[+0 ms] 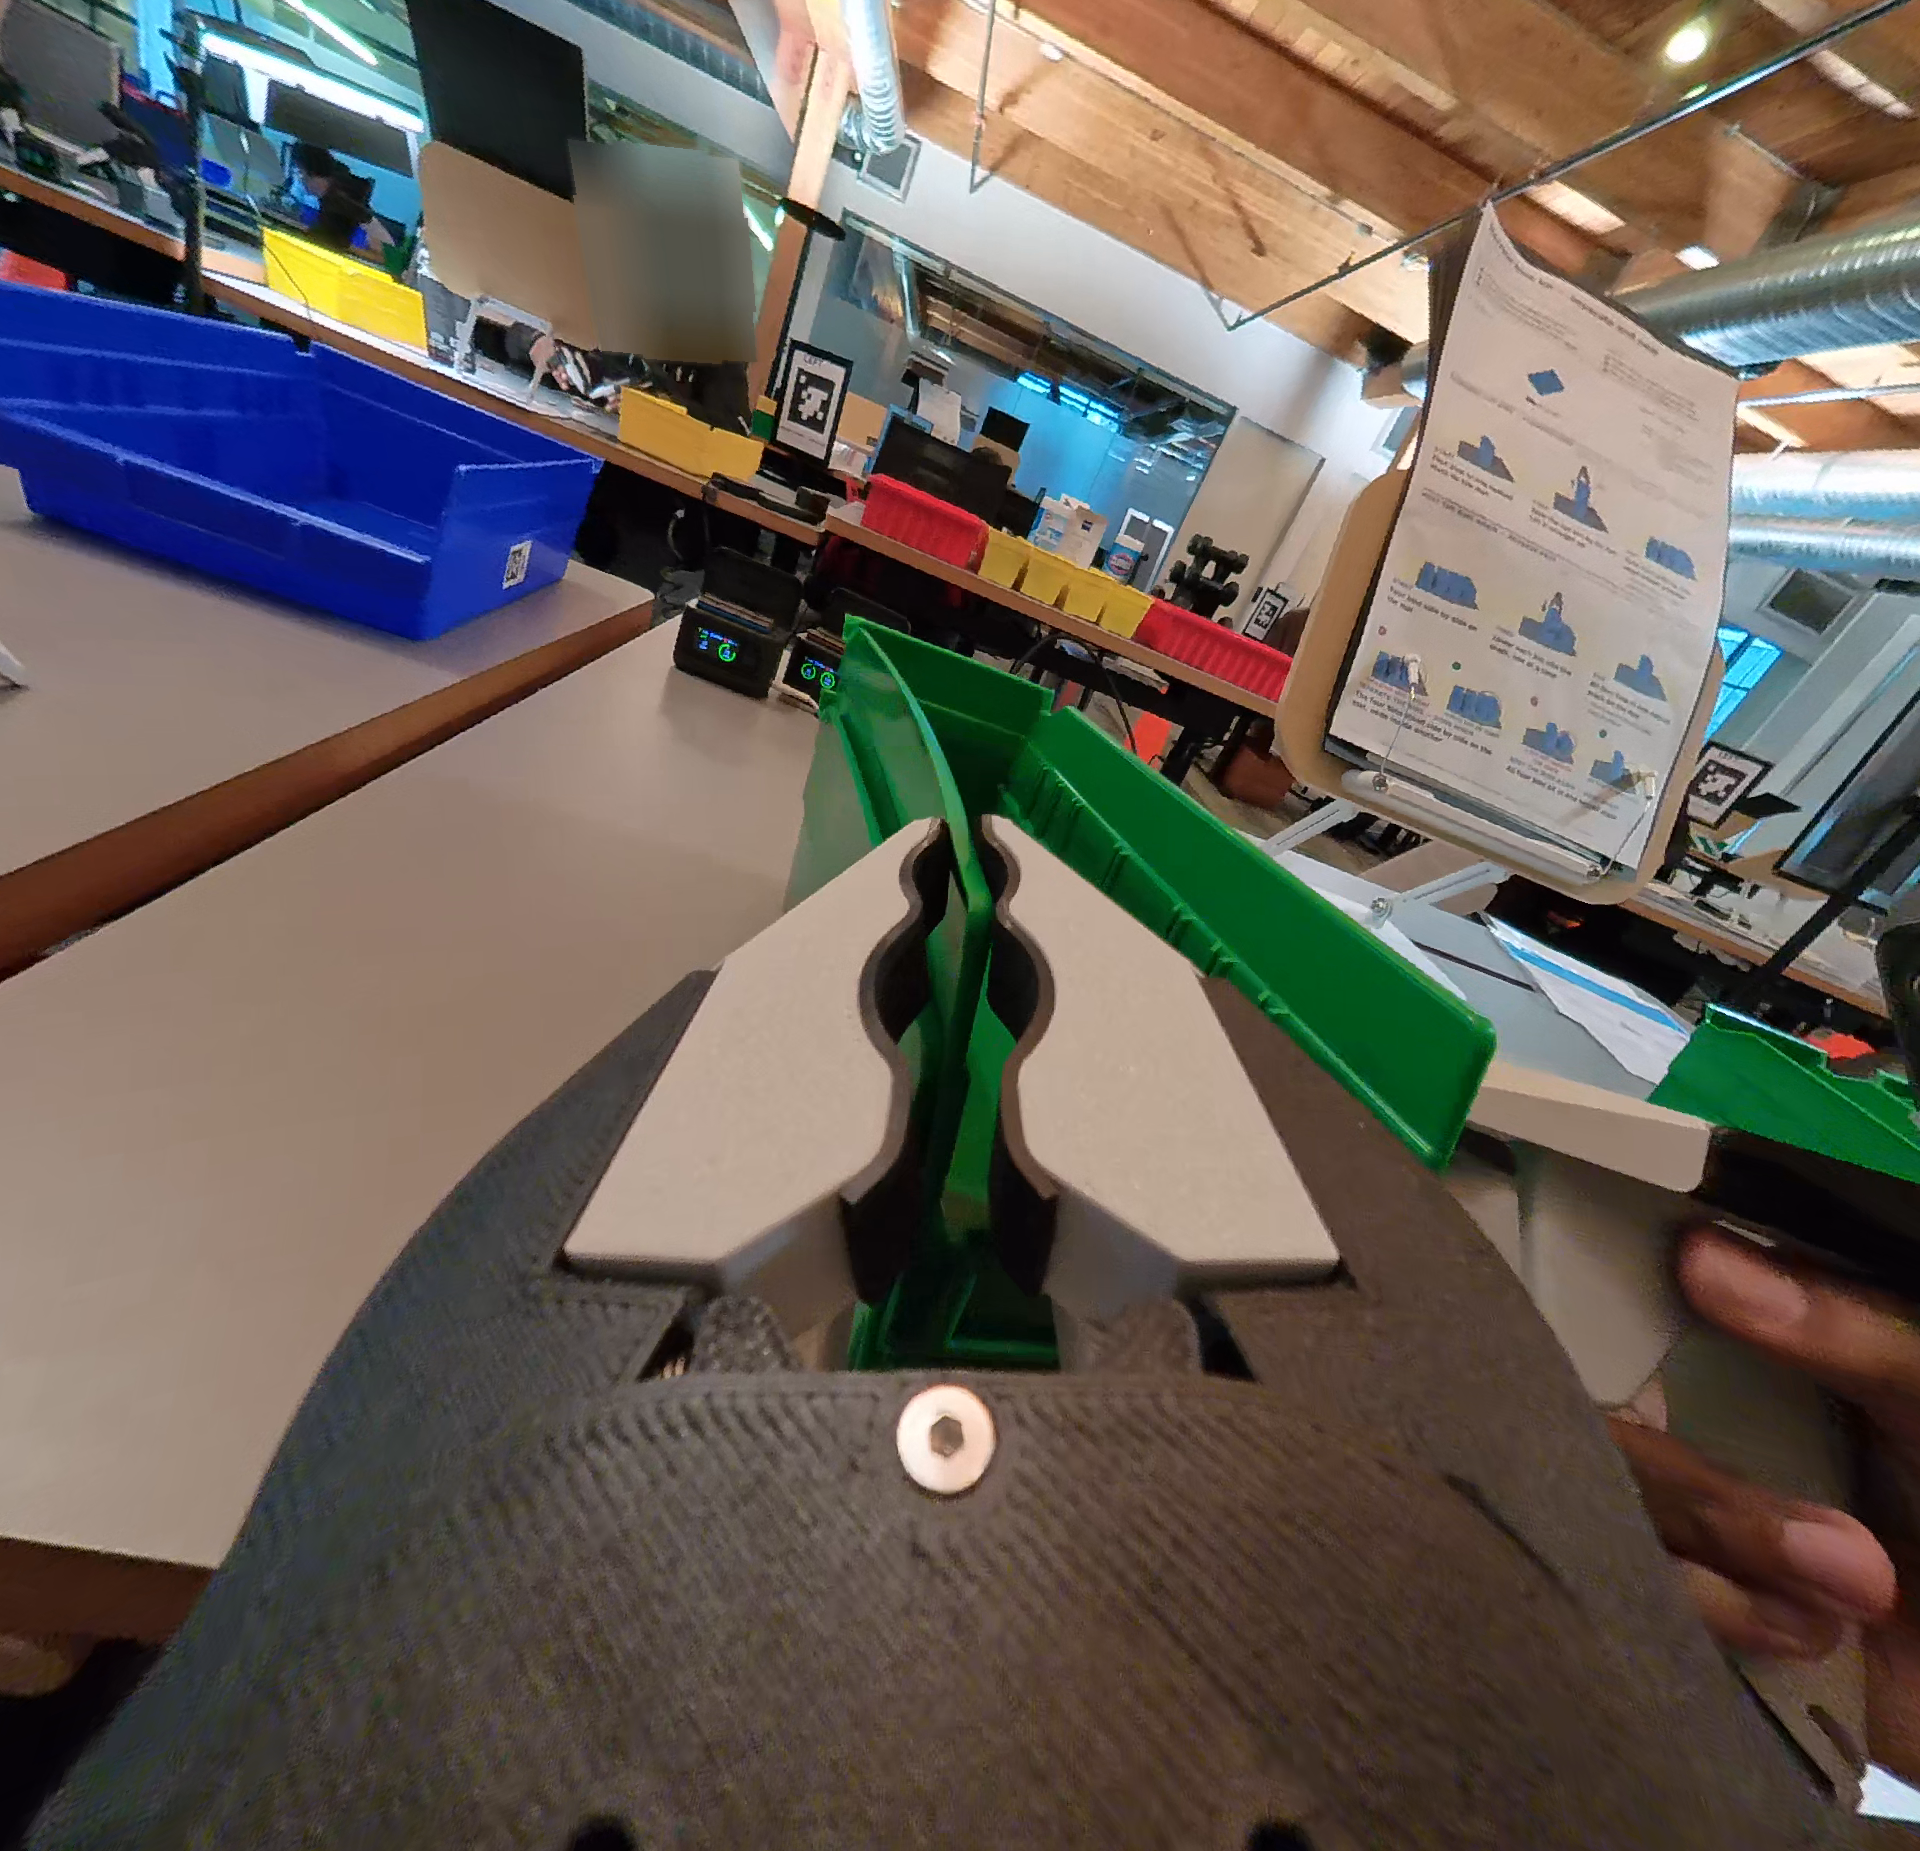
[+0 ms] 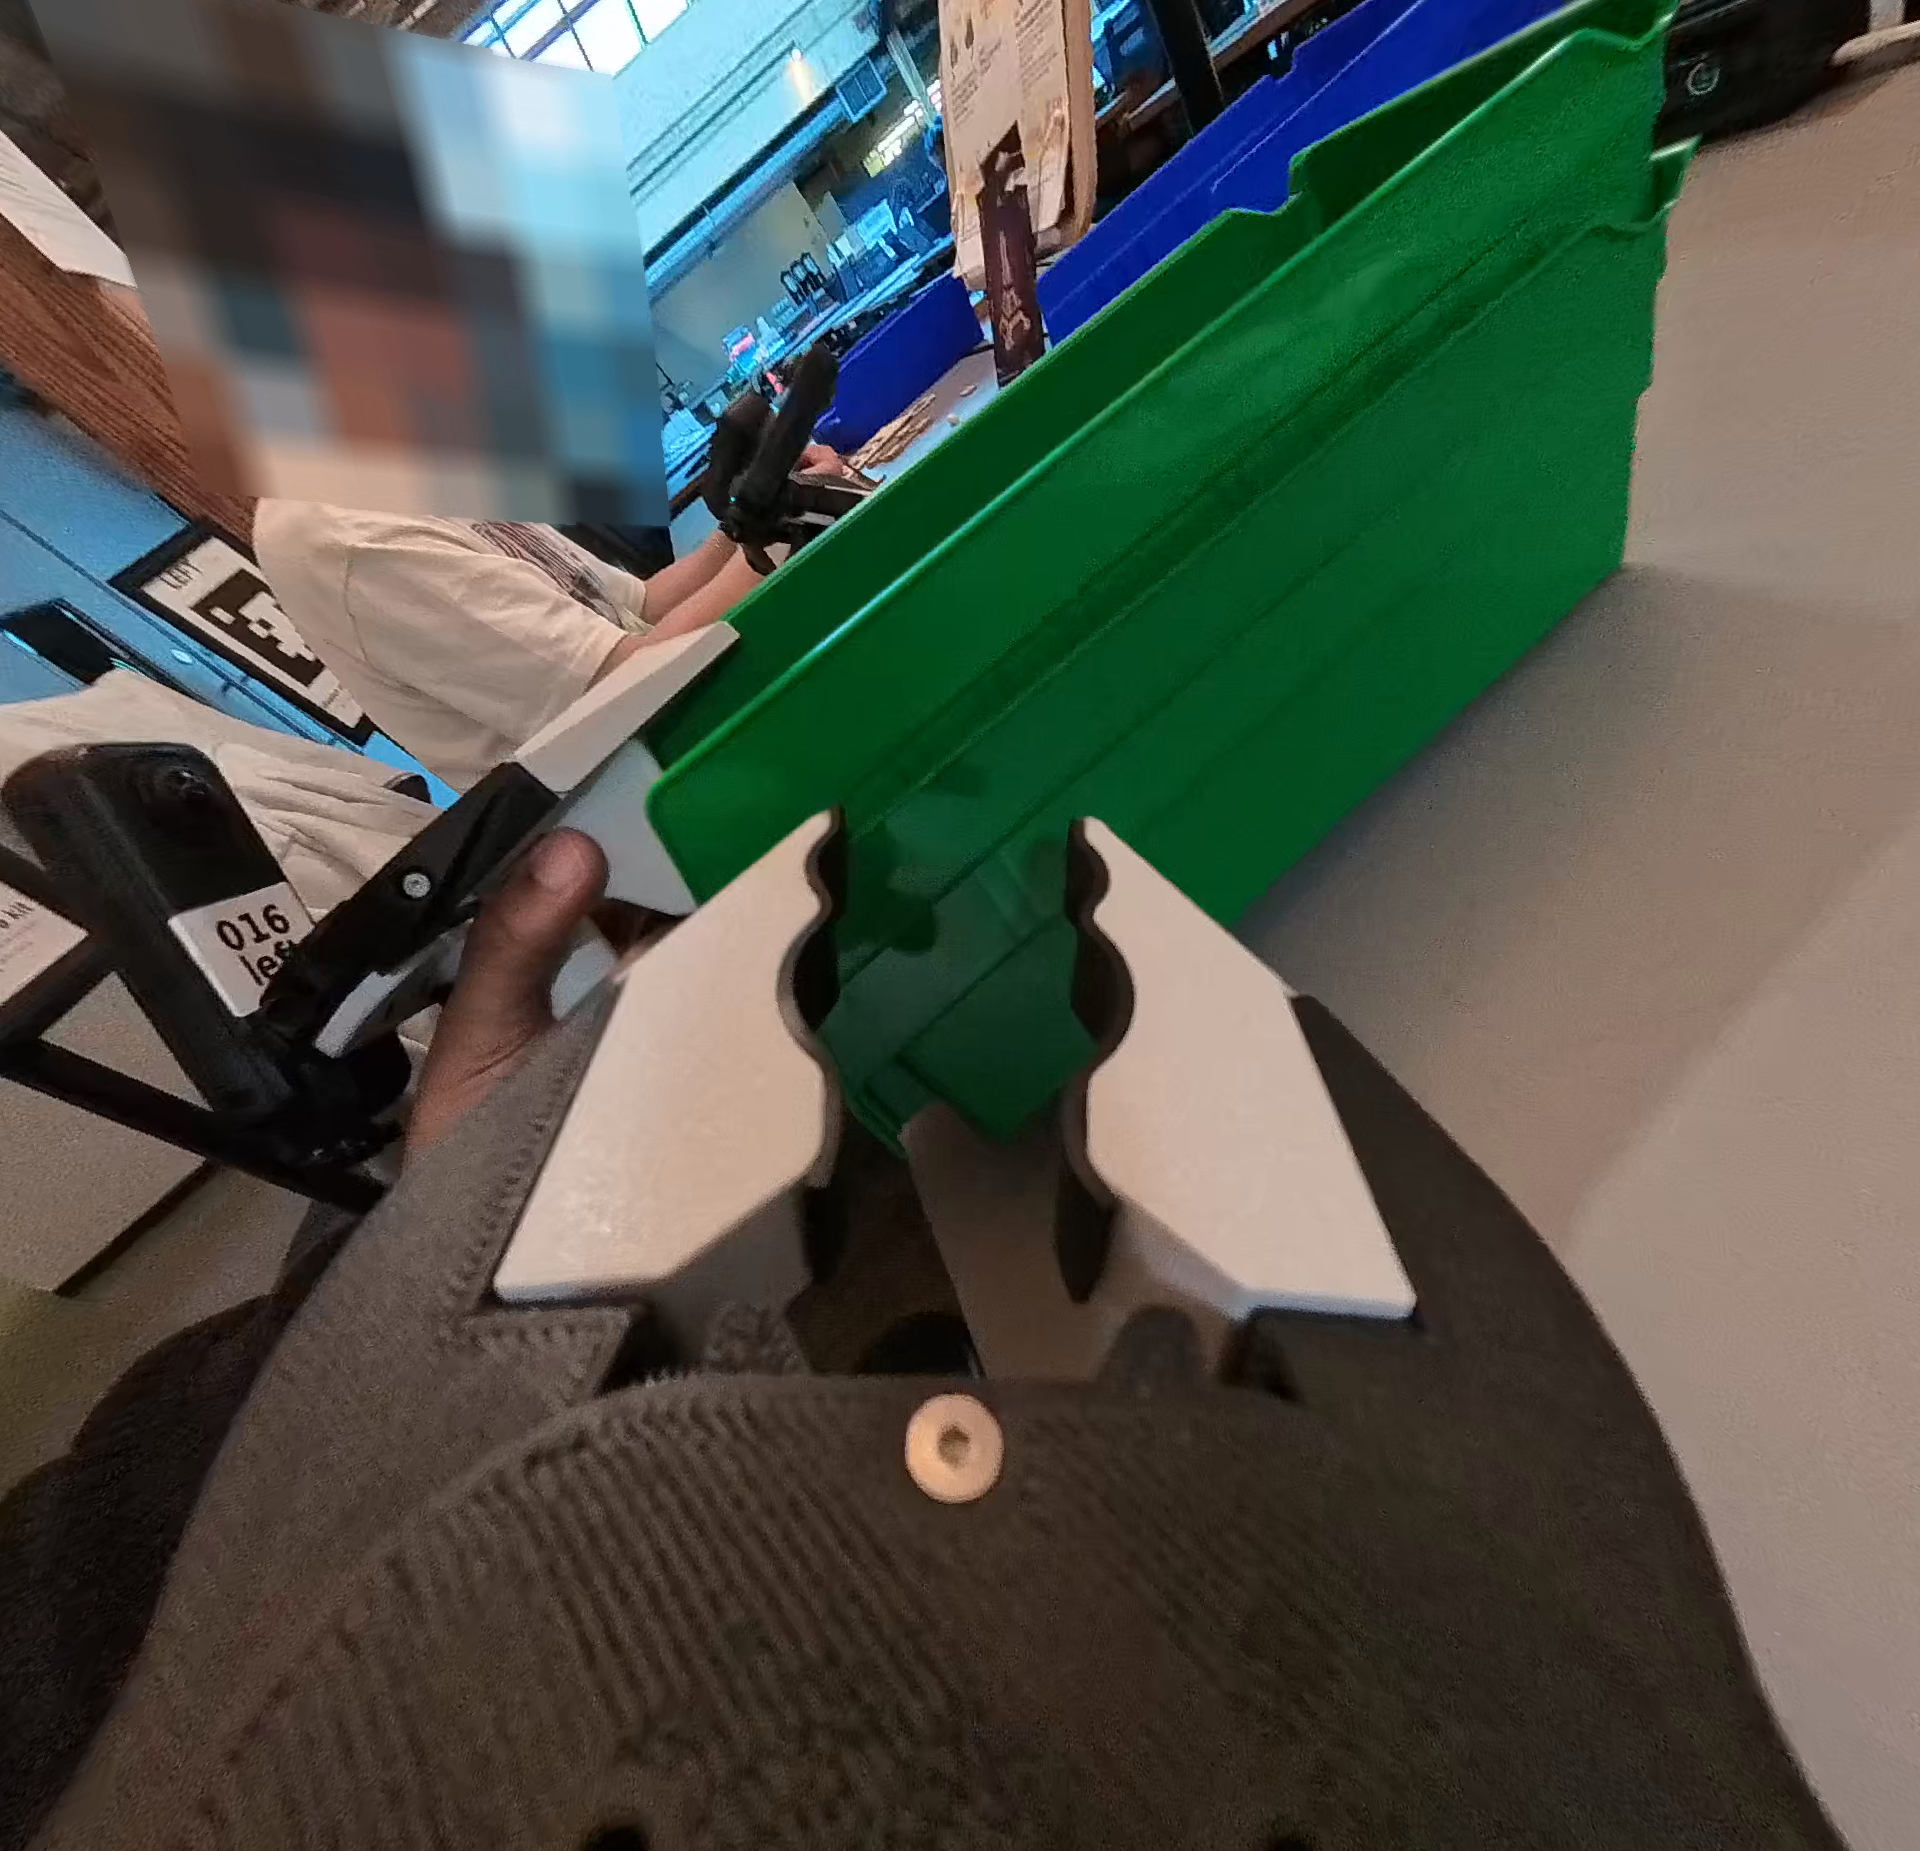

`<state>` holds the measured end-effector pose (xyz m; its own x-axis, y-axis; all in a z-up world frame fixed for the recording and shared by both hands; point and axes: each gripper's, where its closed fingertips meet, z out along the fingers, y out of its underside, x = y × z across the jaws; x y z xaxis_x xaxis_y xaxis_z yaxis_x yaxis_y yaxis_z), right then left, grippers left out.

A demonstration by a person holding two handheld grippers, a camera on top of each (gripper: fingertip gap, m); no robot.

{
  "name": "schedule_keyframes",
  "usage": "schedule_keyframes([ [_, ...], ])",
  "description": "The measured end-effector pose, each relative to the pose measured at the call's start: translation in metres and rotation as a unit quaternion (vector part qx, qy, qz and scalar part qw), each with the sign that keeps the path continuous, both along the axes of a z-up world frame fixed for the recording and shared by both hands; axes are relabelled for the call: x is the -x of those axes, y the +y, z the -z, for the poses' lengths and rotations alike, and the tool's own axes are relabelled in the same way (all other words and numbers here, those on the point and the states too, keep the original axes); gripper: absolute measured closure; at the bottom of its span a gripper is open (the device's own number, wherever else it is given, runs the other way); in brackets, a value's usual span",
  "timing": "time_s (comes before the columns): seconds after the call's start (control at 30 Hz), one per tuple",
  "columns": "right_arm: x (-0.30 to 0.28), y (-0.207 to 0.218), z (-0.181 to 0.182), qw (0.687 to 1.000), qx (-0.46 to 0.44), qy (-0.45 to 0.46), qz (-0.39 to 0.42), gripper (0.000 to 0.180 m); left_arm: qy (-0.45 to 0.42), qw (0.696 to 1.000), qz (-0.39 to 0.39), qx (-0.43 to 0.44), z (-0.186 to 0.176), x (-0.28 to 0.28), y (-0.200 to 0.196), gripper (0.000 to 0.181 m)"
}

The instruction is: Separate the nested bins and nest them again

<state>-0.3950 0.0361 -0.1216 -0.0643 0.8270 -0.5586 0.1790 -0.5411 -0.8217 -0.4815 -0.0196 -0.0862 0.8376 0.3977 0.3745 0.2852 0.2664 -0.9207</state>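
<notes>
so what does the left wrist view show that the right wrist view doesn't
Only the left wrist view: the left tongs shut on a green bin wall, a blue bin on the next table, an instruction sheet on a stand, and yellow and red bins farther back.

Only the right wrist view: the right tongs open around the corner of the nested green bins, and a seated person in a white shirt.

Both: the green bins, the grey table, and the person's hand.

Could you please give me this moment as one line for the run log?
left gripper: shut on green bin wall | right gripper: open around lower green bin end | bins: tilted on table
</notes>
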Motion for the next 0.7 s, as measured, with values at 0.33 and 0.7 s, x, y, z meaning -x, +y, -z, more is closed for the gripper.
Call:
schedule_keyframes([
  [0.33, -0.004, -0.004, -0.005, 0.999, -0.035, -0.026, -0.015, 0.153, 0.004, 0.999, 0.004, -0.036, -0.011, -0.003, -0.001, 0.181],
  [0.7, -0.004, -0.008, -0.011, 0.998, -0.035, -0.056, -0.013, 0.155, -0.017, 0.998, 0.011, -0.066, -0.016, 0.0, -0.007, 0.18],
])
